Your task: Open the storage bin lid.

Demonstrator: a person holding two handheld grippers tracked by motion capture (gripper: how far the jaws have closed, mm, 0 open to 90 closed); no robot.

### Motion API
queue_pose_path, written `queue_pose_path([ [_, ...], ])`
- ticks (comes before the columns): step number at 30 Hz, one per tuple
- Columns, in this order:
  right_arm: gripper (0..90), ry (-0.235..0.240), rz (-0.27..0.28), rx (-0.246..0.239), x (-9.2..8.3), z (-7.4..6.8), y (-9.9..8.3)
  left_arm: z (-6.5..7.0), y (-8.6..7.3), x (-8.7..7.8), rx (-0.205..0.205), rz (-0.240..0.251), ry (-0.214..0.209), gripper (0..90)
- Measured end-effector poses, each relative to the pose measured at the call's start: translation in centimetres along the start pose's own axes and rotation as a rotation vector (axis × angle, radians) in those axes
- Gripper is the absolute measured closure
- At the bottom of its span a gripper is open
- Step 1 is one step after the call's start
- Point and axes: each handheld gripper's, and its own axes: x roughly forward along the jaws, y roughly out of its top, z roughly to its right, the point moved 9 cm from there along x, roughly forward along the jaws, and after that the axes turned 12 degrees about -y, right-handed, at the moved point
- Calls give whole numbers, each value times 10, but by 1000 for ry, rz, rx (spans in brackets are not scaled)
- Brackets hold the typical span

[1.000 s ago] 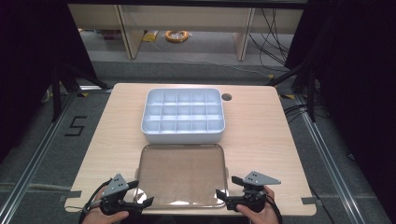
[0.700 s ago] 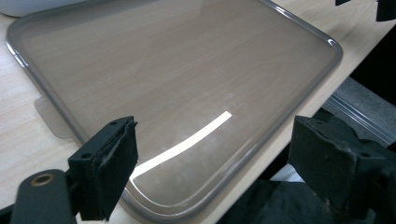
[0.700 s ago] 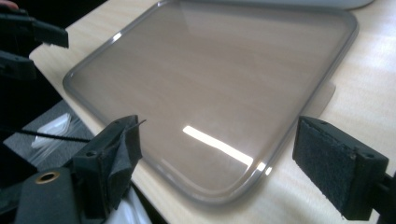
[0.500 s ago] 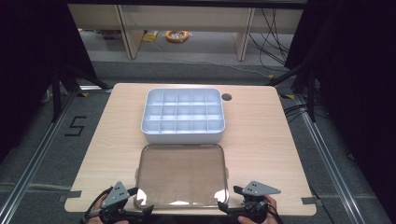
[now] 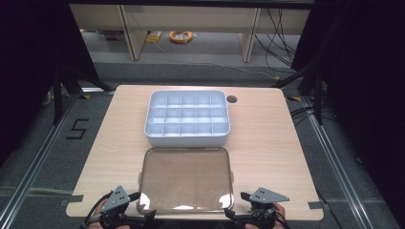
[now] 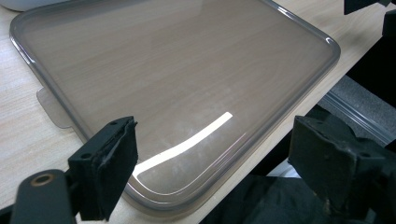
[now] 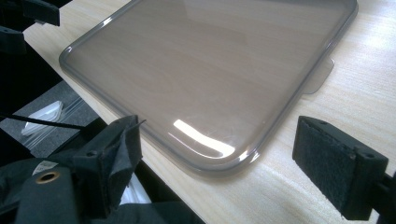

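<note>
A: Since the smoky lid lies flat at the near edge of the desk, just in front of the divided tray, why are both tools at its corners?

B: Probably to lift it level. The left gripper and right gripper each have their fingers spread, straddling a near corner, gripping nothing.
</note>
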Motion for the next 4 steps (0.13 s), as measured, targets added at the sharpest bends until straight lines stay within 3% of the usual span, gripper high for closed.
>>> queue_pose_path([
  [4, 165, 4, 0, 14, 1, 1, 0, -2, 0, 0, -9, 8, -1, 151],
])
